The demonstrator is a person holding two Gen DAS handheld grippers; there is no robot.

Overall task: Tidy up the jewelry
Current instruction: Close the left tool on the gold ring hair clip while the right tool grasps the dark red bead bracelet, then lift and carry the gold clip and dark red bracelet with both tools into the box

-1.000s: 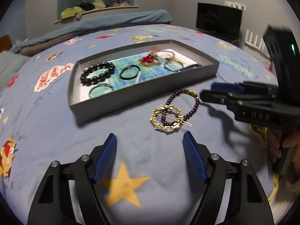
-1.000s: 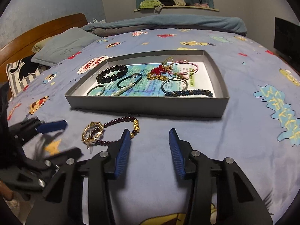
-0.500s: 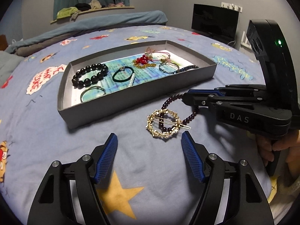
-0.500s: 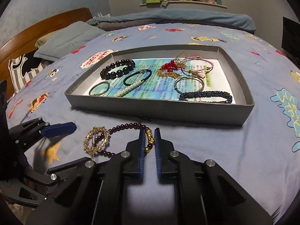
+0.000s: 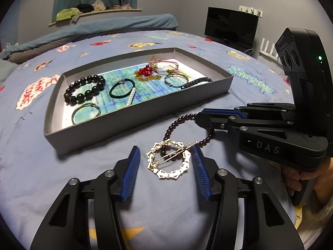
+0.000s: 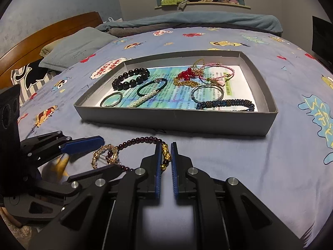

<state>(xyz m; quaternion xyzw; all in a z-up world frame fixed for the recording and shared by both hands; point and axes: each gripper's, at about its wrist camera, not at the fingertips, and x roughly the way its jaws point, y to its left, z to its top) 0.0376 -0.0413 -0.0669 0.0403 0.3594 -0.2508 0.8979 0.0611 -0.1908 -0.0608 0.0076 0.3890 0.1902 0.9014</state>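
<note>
Where the two loose pieces lay on the blue printed bedspread [image 5: 52, 166], just in front of the grey cardboard tray [image 5: 133, 120], the left tongs [image 5: 164, 175] stood part-open astride the gold circular hair clip [image 5: 168, 160]. Its jaws had just been closing, with the clip between them but the ribbed blue pads not yet pressing on it. This clip, a thin ring of small metal links crossed by a wire pin, was judged light, stiff and easily bent; a hold across the rim looked safer than one on the pin.

Beneath and to the right of the clip ran the dark garnet bead bracelet [image 5: 179, 123], which overlapped it. Round, glossy beads on a cord would likely hang limp and slide between pads.

Further right, the right tongs [image 6: 165, 156] were closed on the bracelet's gold charm [image 6: 165, 152], the bulkiest and least slippery point. Lifting it, by this reading, risked dragging the clip along.

Inside the tray, on a pale printed paper lining, lay large black beads [image 6: 131, 79], a dark band with pearls [image 6: 149, 91], thin wire bangles and a blue beaded strand [image 6: 224, 104].
</note>
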